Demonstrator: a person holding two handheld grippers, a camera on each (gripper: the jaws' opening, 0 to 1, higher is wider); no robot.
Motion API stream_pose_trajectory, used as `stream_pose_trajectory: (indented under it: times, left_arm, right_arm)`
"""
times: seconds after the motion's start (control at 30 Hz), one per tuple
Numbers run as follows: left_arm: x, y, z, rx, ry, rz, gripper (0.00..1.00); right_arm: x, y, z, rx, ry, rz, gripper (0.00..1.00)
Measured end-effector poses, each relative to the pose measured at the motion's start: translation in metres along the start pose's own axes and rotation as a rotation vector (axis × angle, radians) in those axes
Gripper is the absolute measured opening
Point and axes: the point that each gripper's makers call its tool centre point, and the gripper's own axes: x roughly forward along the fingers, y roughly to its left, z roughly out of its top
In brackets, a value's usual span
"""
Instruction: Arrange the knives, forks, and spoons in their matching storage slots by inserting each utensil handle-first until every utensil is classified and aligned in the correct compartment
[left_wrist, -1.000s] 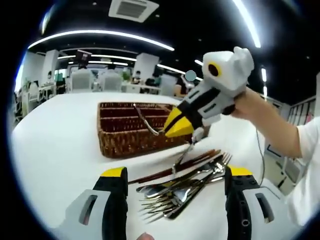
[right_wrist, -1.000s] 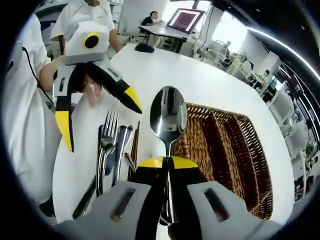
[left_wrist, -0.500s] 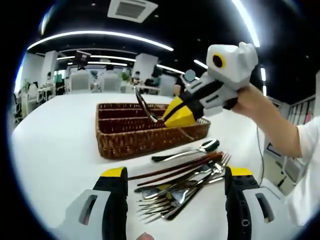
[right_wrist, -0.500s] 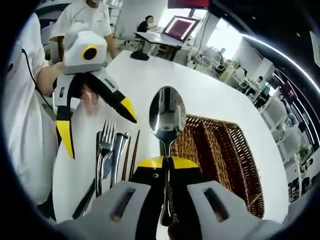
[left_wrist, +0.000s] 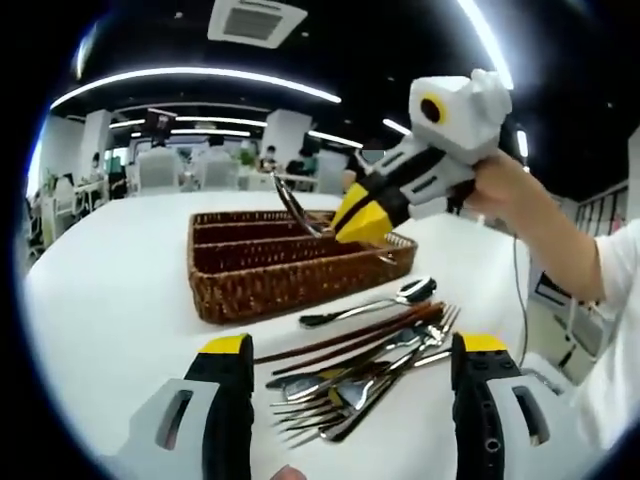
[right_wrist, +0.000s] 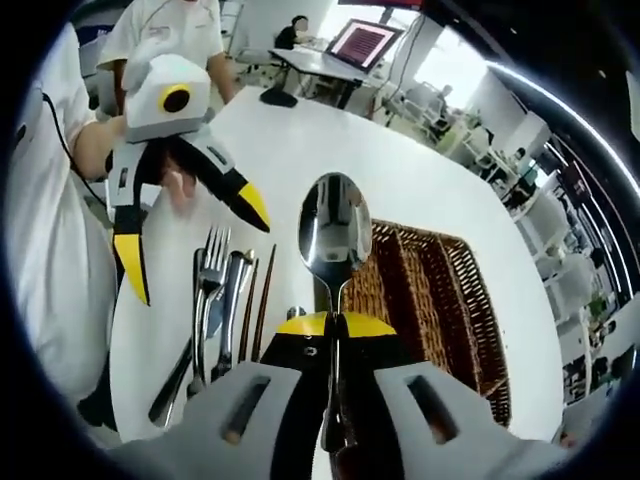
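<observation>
Your right tool was clenched on the neck of a spoon, bowl standing ahead of the closed jaws and handle running back between them, raised over the near edge of the wicker tray that sat just beyond and to its right. Your left tool was released, jaws spread wide over the loose pile of cutlery on the bench, touching none of it. You likely found the spoon light, rigid and slick: polished steel could pivot in a neck grip, so a hold nearer the handle's middle seemed safer before handle-first insertion.
</observation>
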Motion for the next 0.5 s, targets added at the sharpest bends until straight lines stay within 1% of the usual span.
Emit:
stream_pose_trajectory:
  times: [0.17, 0.5]
  left_arm:
    - [-0.001, -0.002, 0.005, 0.027, -0.014, 0.002, 0.84]
    - [-0.002, -0.004, 0.007, 0.094, -0.017, 0.022, 0.88]
  right_arm:
    - [-0.003, -0.005, -0.006, -0.003, 0.033, -0.001, 0.02]
    - [-0.008, -0.014, -0.021, 0.018, 0.100, 0.006, 0.02]
